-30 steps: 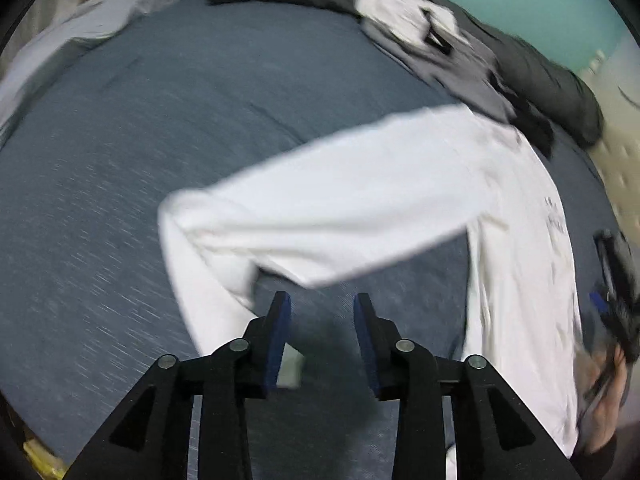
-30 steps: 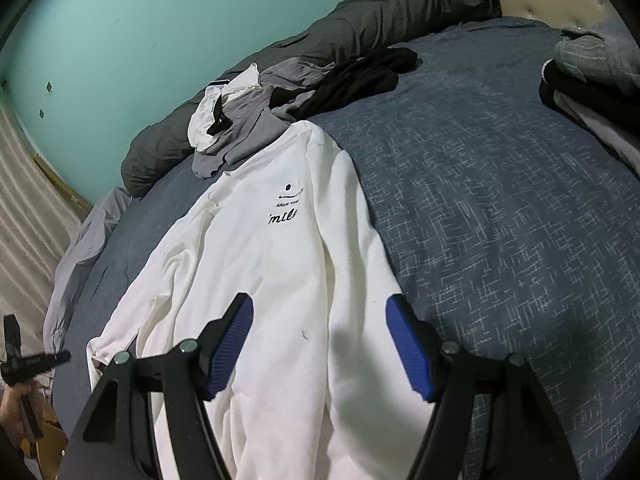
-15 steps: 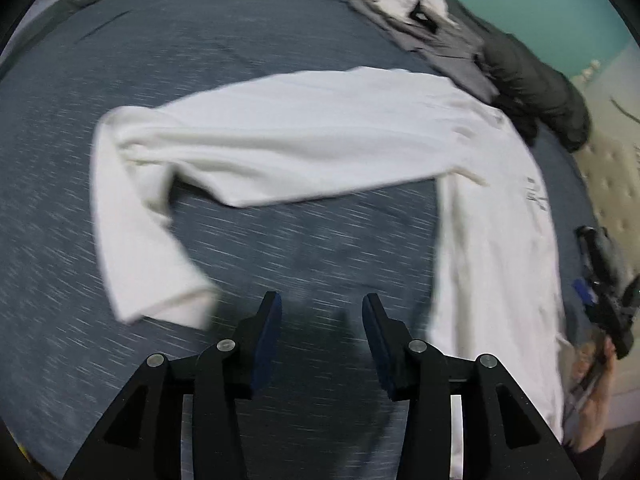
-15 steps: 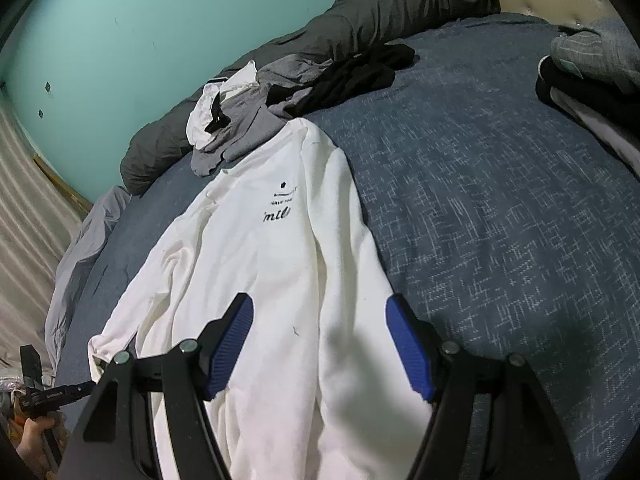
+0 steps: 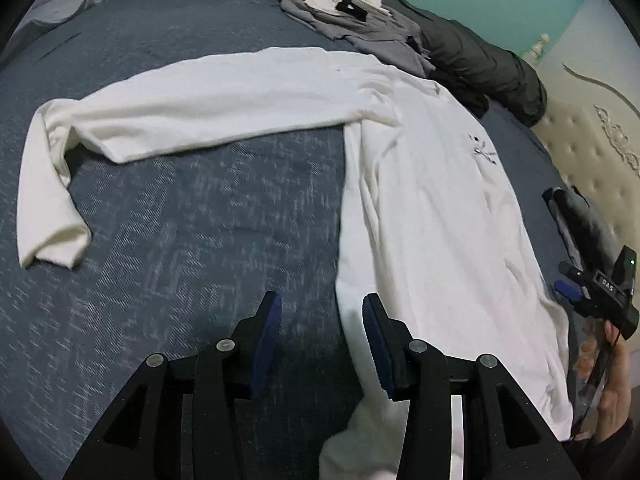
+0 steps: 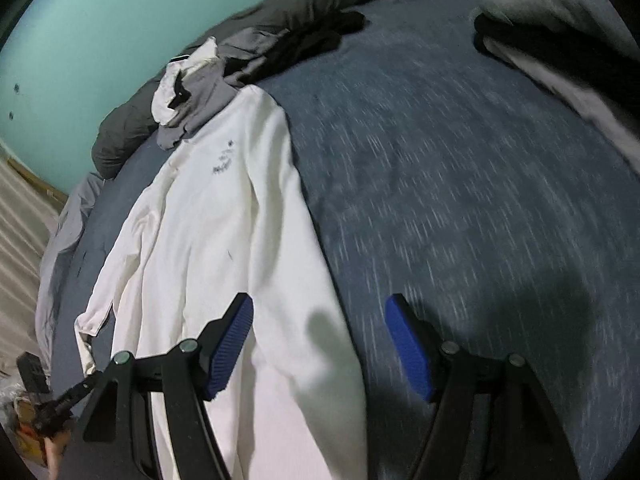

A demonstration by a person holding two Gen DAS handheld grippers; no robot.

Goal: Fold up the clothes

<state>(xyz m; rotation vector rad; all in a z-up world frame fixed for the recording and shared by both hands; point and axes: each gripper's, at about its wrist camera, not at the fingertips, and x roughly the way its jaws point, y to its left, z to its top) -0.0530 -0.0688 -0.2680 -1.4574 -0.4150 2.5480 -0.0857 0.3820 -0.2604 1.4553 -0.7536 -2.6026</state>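
left tongs: my left gripper (image 5: 322, 334) has its blue-padded jaws parted with nothing pinched, hanging tilted down right at the shirt's near side edge

right tongs: right gripper (image 6: 320, 344) stands wide open and empty, angled down over the shirt's other side edge, one pad over cloth and one over bedspread

the shirt: white long-sleeved cotton shirt (image 5: 432, 200) lies flat, print side up, on the blue-grey woven bedspread (image 5: 180, 240), hem towards me and collar away

sleeve: the sleeve (image 5: 208, 96) on my left sticks straight out sideways with its cuff end doubled back; the other one I can't make out

handling guess: looks light, soft and floppy, so it'll sag and wrinkle the moment it's lifted, not slippery or fragile though

where I'd grab: I reckon pinch the hem corners or side seams, a thin fold of cloth per jaw, and keep it low

further back: heap of grey and white clothes (image 5: 352, 12) touching the collar end, dark rolled duvet (image 5: 480, 56) behind it, teal wall (image 6: 100, 32) beyond
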